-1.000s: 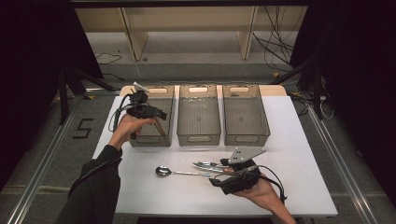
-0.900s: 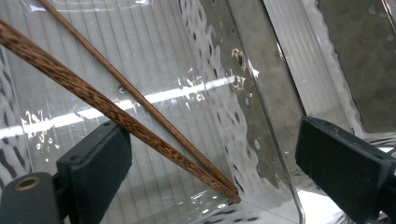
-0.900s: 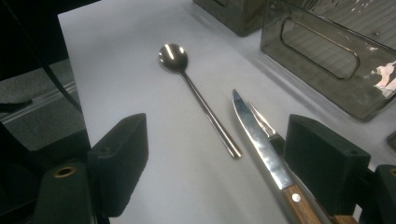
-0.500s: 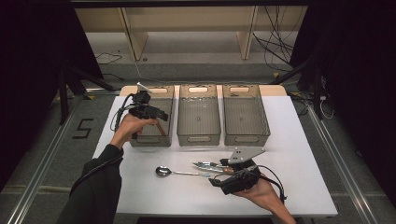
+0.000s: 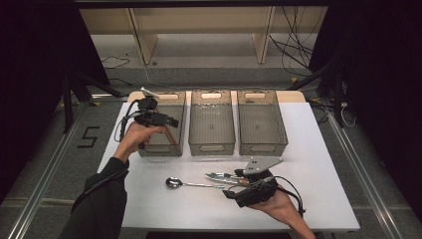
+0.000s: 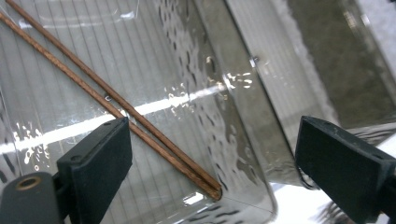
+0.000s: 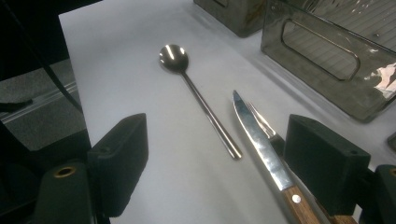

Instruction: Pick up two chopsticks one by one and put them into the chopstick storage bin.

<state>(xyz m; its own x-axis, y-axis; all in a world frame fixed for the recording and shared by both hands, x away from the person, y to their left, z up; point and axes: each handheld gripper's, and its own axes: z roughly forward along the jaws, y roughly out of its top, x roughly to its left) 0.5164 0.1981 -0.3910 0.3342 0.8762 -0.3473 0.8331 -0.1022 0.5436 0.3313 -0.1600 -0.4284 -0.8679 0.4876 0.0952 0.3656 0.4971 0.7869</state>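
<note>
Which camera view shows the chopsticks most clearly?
The left gripper view: the two brown chopsticks lie close up on the ribbed bin floor, between the open jaws. In the high view they are a thin brown line in the left bin.

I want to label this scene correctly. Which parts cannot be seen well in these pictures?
- Chopsticks: upper ends cut off by the left gripper view's top-left edge.
- Fork: lies under the knife; its handle is hidden in the right gripper view.
- Knife handle: cut off by that view's bottom edge.
- Cutlery: too small in the high view to separate.
</note>
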